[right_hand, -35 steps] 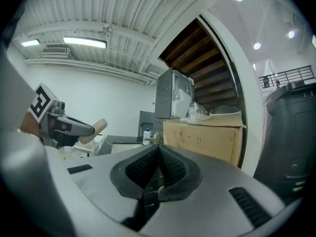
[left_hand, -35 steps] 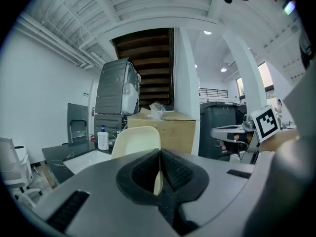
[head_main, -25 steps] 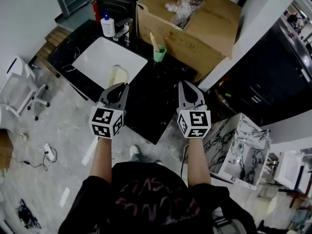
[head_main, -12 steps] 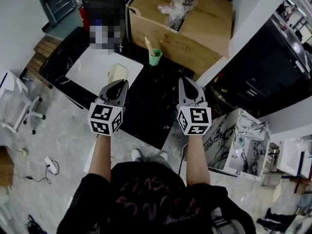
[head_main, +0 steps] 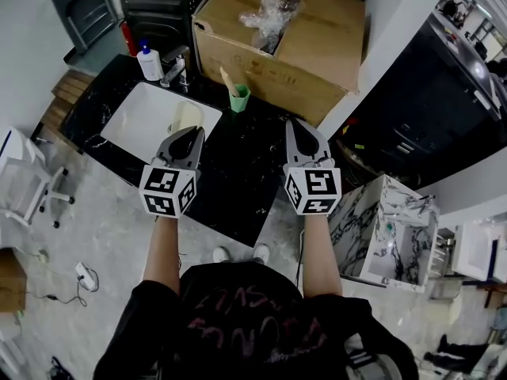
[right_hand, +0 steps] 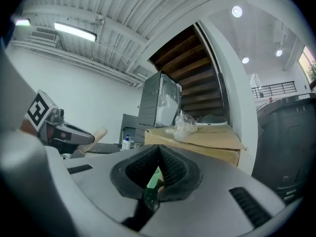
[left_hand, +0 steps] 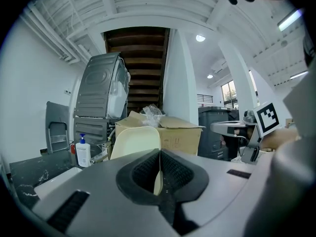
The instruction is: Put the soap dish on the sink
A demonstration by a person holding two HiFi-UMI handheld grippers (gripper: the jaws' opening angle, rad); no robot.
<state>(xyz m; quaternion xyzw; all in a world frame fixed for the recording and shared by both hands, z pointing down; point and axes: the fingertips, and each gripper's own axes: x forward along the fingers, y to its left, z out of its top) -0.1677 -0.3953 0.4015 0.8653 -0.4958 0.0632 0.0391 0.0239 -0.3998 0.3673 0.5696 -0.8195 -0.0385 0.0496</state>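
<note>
Over the sink's [head_main: 136,121] right edge, the left gripper [head_main: 188,135] fingers pinch the soap dish [head_main: 187,117] upright by its rim, apparently clear of the counter [head_main: 238,172]. The right gripper [head_main: 299,129] fingers are pressed together, empty. Remaining: set down, release.

Bright, even indoor light, few shadows. Head view sharp, bowed at its edges. Both gripper views are fisheye circles with black corners; a ceiling lamp [right_hand: 76,32] glares at upper left.

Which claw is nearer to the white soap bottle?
Left. The left claw, gripping the soap dish, is at the sink's edge, soap bottle beyond it; the right claw is farther right, over the black counter.
</note>
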